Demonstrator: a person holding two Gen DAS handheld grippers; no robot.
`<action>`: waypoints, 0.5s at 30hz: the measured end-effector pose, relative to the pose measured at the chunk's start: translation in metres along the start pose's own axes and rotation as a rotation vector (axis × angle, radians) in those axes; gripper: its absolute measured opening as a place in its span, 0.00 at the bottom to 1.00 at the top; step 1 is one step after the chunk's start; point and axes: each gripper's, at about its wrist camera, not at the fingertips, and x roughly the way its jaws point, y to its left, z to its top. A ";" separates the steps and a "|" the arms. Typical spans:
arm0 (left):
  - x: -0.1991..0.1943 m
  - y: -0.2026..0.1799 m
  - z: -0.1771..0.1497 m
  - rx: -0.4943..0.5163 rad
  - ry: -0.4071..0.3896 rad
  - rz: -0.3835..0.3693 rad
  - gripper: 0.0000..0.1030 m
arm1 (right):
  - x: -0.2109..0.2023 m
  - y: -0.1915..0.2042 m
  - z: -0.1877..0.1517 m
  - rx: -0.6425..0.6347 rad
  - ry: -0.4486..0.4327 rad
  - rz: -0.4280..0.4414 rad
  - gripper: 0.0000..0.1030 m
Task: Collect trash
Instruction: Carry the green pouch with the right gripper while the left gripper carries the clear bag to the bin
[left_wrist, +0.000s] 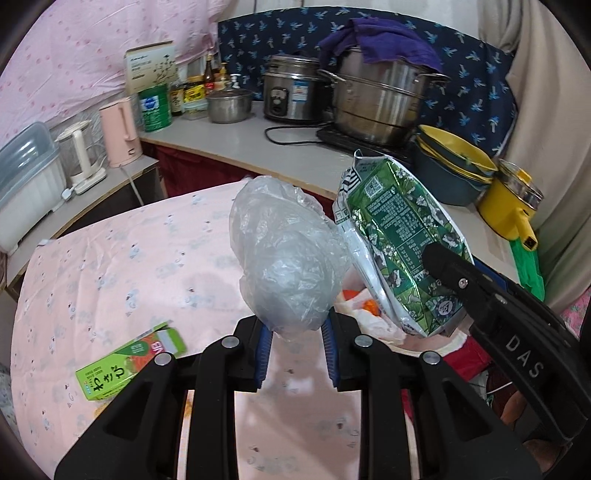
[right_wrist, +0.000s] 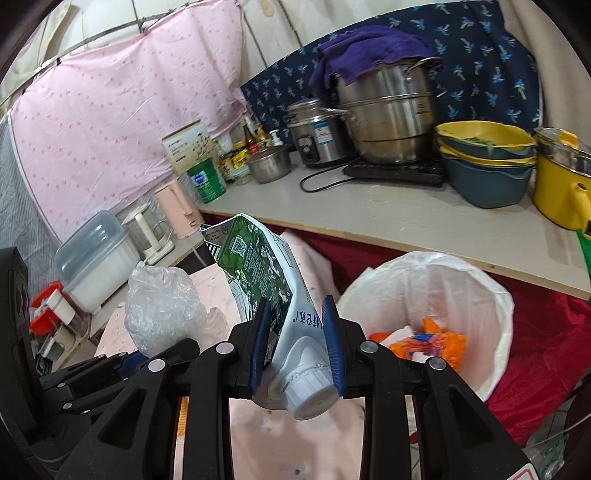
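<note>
Jaws clamp: left gripper (left_wrist: 295, 341) on plastic bag (left_wrist: 284, 254), right gripper (right_wrist: 295, 343) on carton (right_wrist: 266, 273).

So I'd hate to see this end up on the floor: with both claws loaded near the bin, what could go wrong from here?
1. The right claw pinches the green carton near its cap end, so the long body could swing and clip the bin liner rim on release.
2. The left claw grips only the bottom of the crumpled plastic bag; being light, it may cling or drift and miss.
3. The bag and carton sit close together and could snag.
</note>
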 end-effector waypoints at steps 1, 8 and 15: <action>0.000 -0.007 0.000 0.010 0.000 -0.007 0.23 | -0.004 -0.004 0.001 0.007 -0.006 -0.007 0.26; 0.002 -0.052 0.001 0.081 0.006 -0.054 0.23 | -0.029 -0.045 0.005 0.067 -0.049 -0.058 0.26; 0.016 -0.089 0.003 0.140 0.031 -0.105 0.23 | -0.045 -0.086 0.007 0.125 -0.078 -0.099 0.26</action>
